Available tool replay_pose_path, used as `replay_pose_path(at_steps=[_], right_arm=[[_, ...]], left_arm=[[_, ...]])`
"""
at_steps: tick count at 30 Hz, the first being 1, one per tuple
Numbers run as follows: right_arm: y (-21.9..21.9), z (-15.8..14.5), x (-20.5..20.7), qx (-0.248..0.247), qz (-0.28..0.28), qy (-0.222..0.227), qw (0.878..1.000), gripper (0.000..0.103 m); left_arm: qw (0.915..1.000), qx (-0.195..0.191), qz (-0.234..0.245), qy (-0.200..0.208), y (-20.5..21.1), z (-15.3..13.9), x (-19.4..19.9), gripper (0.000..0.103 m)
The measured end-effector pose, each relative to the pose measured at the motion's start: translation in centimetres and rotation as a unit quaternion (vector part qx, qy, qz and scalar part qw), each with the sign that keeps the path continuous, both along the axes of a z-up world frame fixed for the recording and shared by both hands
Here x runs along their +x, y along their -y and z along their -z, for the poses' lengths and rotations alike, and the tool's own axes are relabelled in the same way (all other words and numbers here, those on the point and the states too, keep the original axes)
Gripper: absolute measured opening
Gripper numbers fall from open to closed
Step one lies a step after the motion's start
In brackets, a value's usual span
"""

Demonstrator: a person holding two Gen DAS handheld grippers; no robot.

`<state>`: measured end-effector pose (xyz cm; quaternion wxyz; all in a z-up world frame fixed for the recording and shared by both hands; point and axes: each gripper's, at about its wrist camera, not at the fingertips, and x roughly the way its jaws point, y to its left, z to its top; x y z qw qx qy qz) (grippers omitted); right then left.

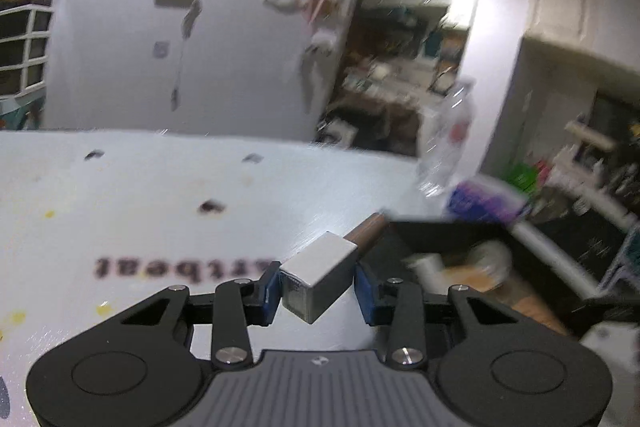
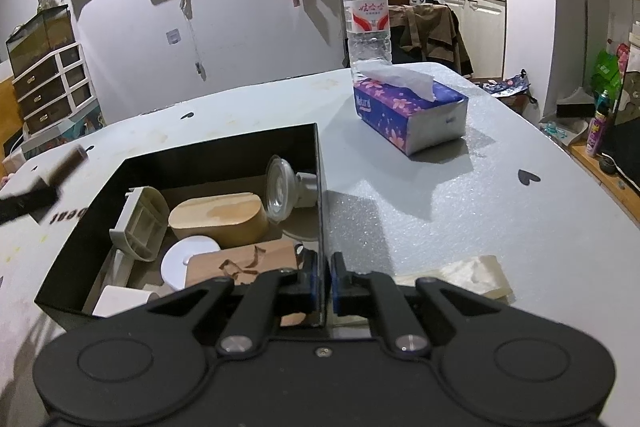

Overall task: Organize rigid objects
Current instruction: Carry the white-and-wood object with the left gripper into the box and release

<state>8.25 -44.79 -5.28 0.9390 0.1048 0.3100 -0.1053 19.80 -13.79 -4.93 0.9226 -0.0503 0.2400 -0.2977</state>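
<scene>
Above the white bench, the left claw holds a small mallet by its white block head, beside the black box. The right claw is pinched tight on the box's right wall, with a tissue pack beyond.

- A black box is seen on a pale grey table marked with small dark hearts.
- A purple tissue pack is patterned with pink flowers.
- A red-and-white label is borne by the clear bottle.
- A silver-grey, white-topped block with a brown handle is shown between blue pads.
</scene>
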Motion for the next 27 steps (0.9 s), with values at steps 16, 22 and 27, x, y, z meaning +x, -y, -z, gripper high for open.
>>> replay_pose_path(at_steps=[16,22,27], right_arm=[[-0.5,-0.1,0.2,-0.011,0.016,-0.007,1.000,0.004],[-0.5,-0.1,0.2,-0.009,0.015,-0.008,1.000,0.005],[-0.5,-0.1,0.2,-0.007,0.014,-0.007,1.000,0.005]], left_arm=[[0.9776,0.089,0.184,-0.048,15.2,0.1,0.1,0.040],[0.9663,0.113,0.215,-0.085,17.6,0.7,1.7,0.040],[0.9659,0.113,0.206,-0.109,18.4,0.9,2.0,0.051]])
